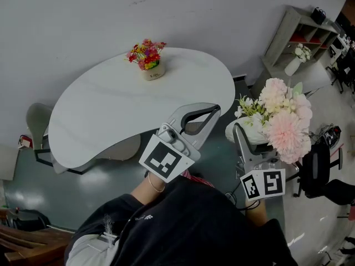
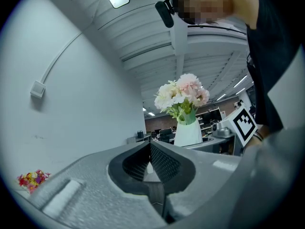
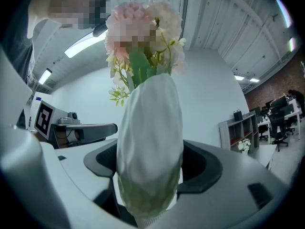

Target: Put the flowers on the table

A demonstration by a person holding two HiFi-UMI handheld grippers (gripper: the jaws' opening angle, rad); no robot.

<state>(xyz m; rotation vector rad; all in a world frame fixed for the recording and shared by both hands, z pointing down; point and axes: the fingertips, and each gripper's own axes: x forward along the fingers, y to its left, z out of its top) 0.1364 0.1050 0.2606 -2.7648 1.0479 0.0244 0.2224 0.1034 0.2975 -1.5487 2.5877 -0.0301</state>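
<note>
My right gripper (image 1: 244,136) (image 3: 150,175) is shut on a white vase (image 1: 248,129) (image 3: 150,147) of pink and cream flowers (image 1: 284,118) (image 3: 143,30), held in the air off the right end of the white kidney-shaped table (image 1: 105,115). The same vase of flowers (image 2: 183,111) shows in the left gripper view, to the right of the jaws. My left gripper (image 1: 213,111) (image 2: 150,146) hovers over the table's near right edge, shut with nothing in it. A small pot of red and yellow flowers (image 1: 147,57) (image 2: 32,179) stands at the table's far side.
A grey shelf unit (image 1: 299,29) with another white vase of flowers (image 1: 298,59) stands at the back right. A black office chair (image 1: 320,173) is to the right, and a grey chair (image 1: 36,122) sits at the table's left end. The wall runs behind the table.
</note>
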